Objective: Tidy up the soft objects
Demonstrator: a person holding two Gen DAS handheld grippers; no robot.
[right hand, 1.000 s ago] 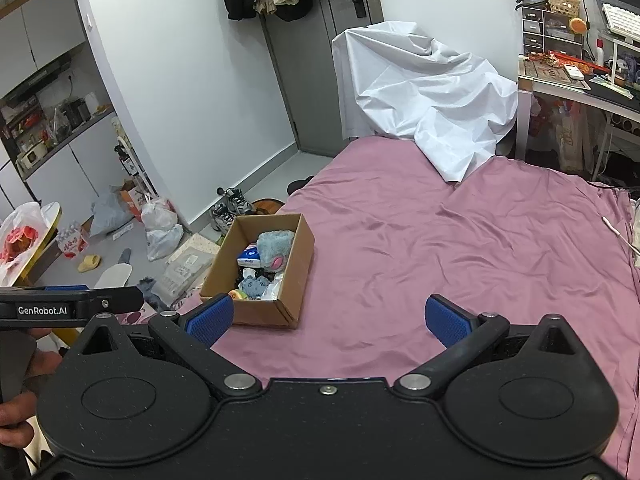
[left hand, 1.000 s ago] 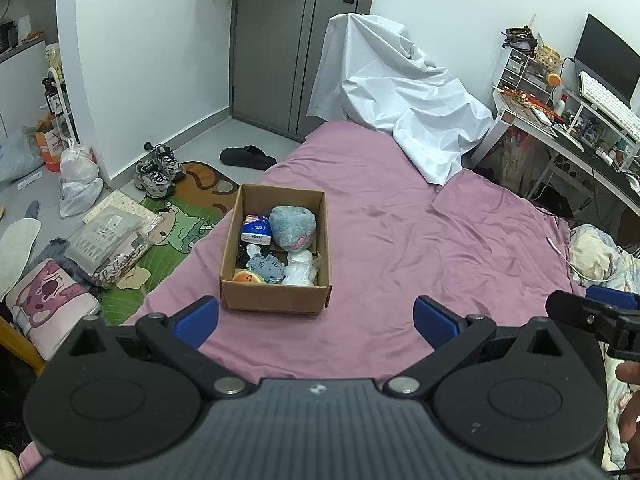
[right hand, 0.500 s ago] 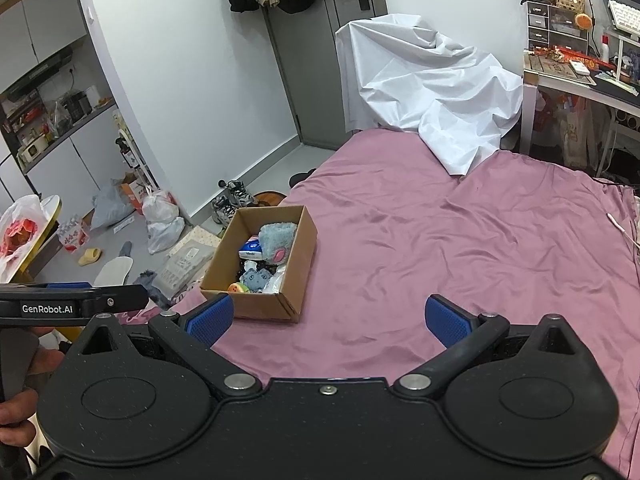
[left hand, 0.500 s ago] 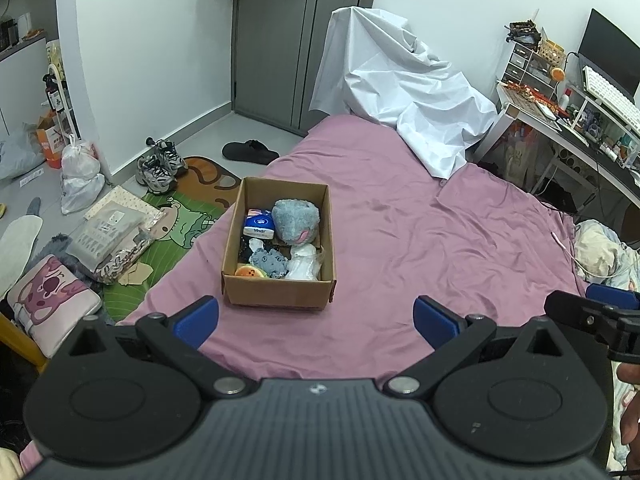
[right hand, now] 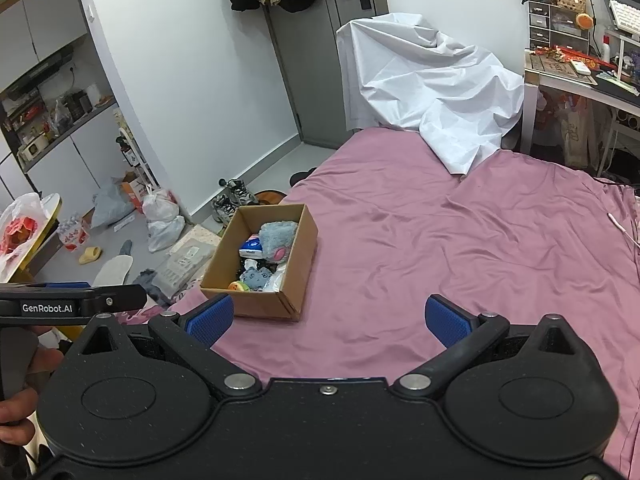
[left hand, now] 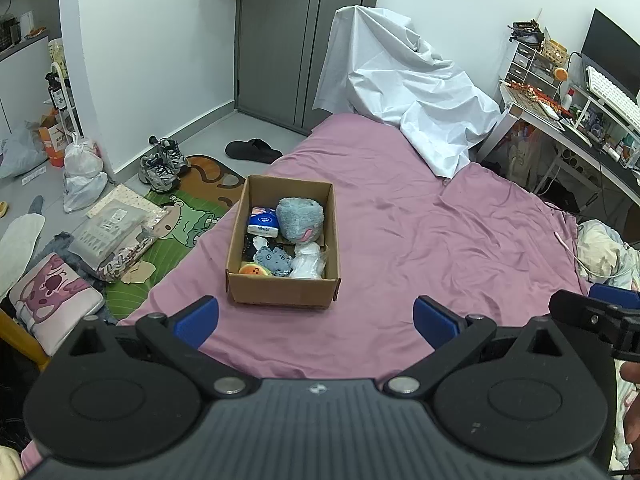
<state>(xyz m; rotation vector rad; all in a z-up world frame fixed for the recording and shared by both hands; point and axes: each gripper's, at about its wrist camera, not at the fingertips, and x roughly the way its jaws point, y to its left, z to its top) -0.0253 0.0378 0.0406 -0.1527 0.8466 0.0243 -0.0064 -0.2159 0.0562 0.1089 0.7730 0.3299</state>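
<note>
Spread wide and holding nothing on the left gripper (left hand: 316, 318), blue pads far apart over bare sheet; same on the right gripper (right hand: 327, 318), jaws fully parted, nothing between them. Both held level and side by side above the near edge of the purple bed sheet (left hand: 420, 240), probably so that either can drop toward the load ahead without crossing the other. Just beyond the left pads and slightly left of centre, resting on the sheet near the bed's left edge, an open cardboard box (left hand: 282, 292); from the right wrist view, ahead and to the left, just past the left pad (right hand: 210, 319). Well apart from both pairs of fingers, not touched by either. Packed inside: a grey-blue plush (left hand: 300, 218) at the far right, a blue tissue pack (left hand: 262, 224) beside it at the far left, a small blue-grey stuffed toy (left hand: 273, 260) nearer, an orange plush (left hand: 254, 270) in the near left corner, and a white soft item in clear wrap (left hand: 307, 266) at the near right. No loose soft things visible on the sheet itself. Fits either a box already filled and tidied, or a box waiting to be emptied and sorted; impossible to settle from this alone. Farther off, a white draped cloth (left hand: 400, 92) at the head of the bed.
</note>
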